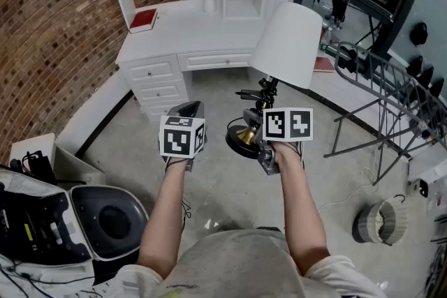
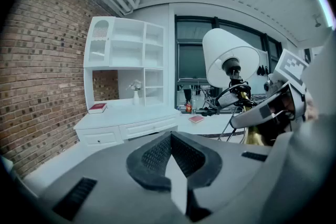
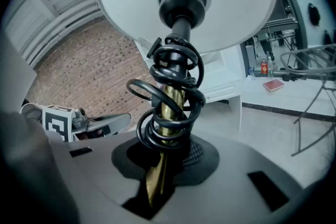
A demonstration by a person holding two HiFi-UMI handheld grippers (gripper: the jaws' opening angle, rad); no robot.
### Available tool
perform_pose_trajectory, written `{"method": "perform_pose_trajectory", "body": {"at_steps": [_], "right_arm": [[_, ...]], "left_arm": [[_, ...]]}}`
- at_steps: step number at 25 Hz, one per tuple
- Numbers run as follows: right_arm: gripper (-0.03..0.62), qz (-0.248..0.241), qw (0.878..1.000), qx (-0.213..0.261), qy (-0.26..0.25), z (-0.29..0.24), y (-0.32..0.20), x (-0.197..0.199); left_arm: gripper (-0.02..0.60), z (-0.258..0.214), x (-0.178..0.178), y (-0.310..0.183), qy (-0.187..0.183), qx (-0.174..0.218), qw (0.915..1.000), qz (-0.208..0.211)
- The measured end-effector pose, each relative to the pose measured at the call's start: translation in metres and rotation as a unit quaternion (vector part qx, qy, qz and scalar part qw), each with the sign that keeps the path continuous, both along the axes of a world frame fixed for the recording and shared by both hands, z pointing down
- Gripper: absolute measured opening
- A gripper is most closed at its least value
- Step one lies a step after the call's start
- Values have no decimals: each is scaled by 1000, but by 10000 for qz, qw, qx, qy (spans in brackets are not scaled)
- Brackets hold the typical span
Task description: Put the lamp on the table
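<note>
Right gripper view: right gripper point(image 3: 164, 161) is clamping the lamp point(image 1: 286, 45) by its brass stem point(image 3: 171, 98), likely because the shade point(image 3: 126, 2) is too wide. Lamp is hanging midair, well short of the desk point(image 1: 185, 33). Left gripper point(image 2: 172, 157) is idling, jaws together, empty.

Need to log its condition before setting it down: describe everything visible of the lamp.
The lamp has a white tapered shade, a brass-coloured stem with black cord coiled round it, and a dark round base. It is held tilted above the floor. The right gripper clamps the stem in its fingers; nothing else touches it.
</note>
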State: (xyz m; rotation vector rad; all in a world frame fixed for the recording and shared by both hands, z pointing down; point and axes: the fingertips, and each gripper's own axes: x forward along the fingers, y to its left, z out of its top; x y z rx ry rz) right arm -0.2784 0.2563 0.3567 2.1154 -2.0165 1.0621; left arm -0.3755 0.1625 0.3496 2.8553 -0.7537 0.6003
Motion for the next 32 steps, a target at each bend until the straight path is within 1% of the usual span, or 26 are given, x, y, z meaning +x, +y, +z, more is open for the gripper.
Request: {"method": "perform_pose_trajectory", "body": {"at_steps": [7,12,16,20,22,26,32], "right_arm": [[80,16,10000,-65,55,10,-11,1],[80,-18,10000,-51,-14,12,-8,4],[80,-107,9999,-21,-46,14,-17,13],[80,-233,9997,-7,-16,30,-28,23],[80,-286,9996,-8,-13,31,-38,41],[80,-393,9992,6,-48,22,-53,92],[80,-527,9985,-108,46,15,-75,157]], "left_arm": [[-6,9,1,-12,-28,19,10000,23],[-6,9,0,-8,-92,63,9999,-38],[-6,9,7,-14,-127,104,9998,-118],[-6,25,15,-23,-145,119,9996,-219],[-6,24,31,-32,-176,135,9994,-273],[-6,12,80,-47,-272,175,9987,-382],[-6,1,150,-69,-353,183,9984,-407]]}}
